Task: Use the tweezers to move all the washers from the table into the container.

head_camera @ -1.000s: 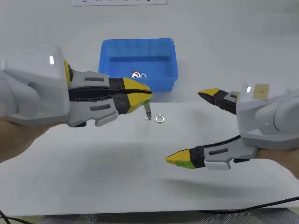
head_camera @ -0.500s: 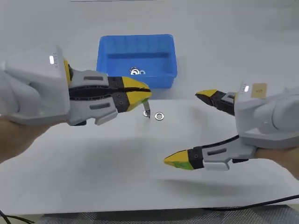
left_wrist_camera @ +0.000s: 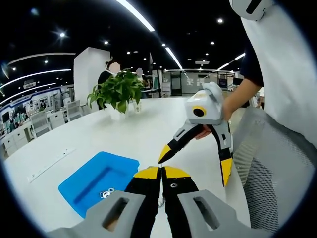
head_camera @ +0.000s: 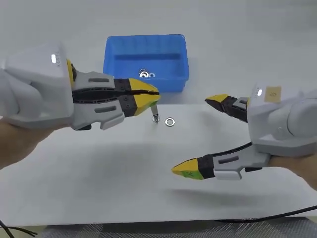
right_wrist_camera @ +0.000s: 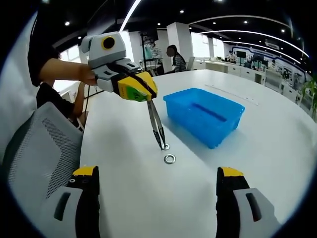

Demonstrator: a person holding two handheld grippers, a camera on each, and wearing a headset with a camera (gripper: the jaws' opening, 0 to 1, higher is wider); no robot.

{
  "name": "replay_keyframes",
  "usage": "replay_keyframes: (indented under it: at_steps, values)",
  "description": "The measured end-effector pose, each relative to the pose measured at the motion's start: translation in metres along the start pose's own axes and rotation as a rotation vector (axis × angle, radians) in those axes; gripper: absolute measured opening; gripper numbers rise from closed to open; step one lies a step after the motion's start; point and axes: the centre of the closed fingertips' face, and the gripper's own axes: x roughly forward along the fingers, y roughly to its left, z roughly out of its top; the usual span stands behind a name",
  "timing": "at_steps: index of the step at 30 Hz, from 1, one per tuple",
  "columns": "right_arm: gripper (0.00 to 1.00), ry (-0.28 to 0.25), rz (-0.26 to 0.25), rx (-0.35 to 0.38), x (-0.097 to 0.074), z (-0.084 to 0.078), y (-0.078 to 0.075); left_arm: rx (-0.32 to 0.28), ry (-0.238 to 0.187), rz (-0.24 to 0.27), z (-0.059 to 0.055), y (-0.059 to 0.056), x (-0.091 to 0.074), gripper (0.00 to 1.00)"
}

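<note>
My left gripper (head_camera: 152,97) is shut on metal tweezers (head_camera: 155,113), which point down at the table. In the right gripper view the tweezers (right_wrist_camera: 156,121) hang from the left gripper (right_wrist_camera: 138,88), and their tips touch a small washer (right_wrist_camera: 166,147) lying on the table. A larger washer (head_camera: 170,121) (right_wrist_camera: 170,158) lies just beside it. The blue container (head_camera: 113,74) stands behind them with several washers (head_camera: 144,74) inside. My right gripper (head_camera: 199,135) hovers open and holds nothing to the right of the washers; it also shows in the left gripper view (left_wrist_camera: 193,170).
The white table (head_camera: 99,178) stretches bare around the washers. A dark cable (head_camera: 277,216) runs along its front edge. In the left gripper view a potted plant (left_wrist_camera: 118,91) stands far back on the table, and a mesh chair (right_wrist_camera: 39,144) is at the person's side.
</note>
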Motion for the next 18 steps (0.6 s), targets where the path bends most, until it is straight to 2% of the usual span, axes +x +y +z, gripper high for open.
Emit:
replay_keyframes:
  at_steps: [3, 4, 6, 9, 13, 18]
  values:
    - [0.95, -0.001, 0.020, -0.015, 0.004, 0.005, 0.001, -0.022, 0.036, 0.013, -0.001, 0.010, -0.001, 0.05]
    - [0.93, 0.000, 0.028, -0.021, 0.006, 0.007, 0.001, -0.047, 0.046, -0.001, -0.002, 0.009, -0.002, 0.05]
    - [0.90, 0.003, 0.058, -0.032, 0.014, 0.011, 0.004, -0.055, 0.054, -0.004, -0.002, 0.013, -0.002, 0.05]
    - [0.78, -0.006, 0.098, -0.035, 0.024, 0.018, 0.007, -0.067, 0.063, -0.017, -0.004, 0.012, -0.004, 0.05]
    - [0.65, -0.007, 0.146, -0.074, 0.040, 0.029, 0.010, -0.075, 0.080, -0.051, -0.006, 0.003, -0.005, 0.05]
    - [0.46, -0.017, 0.192, -0.138, 0.053, 0.044, 0.013, -0.077, 0.089, -0.044, -0.006, 0.004, -0.006, 0.05]
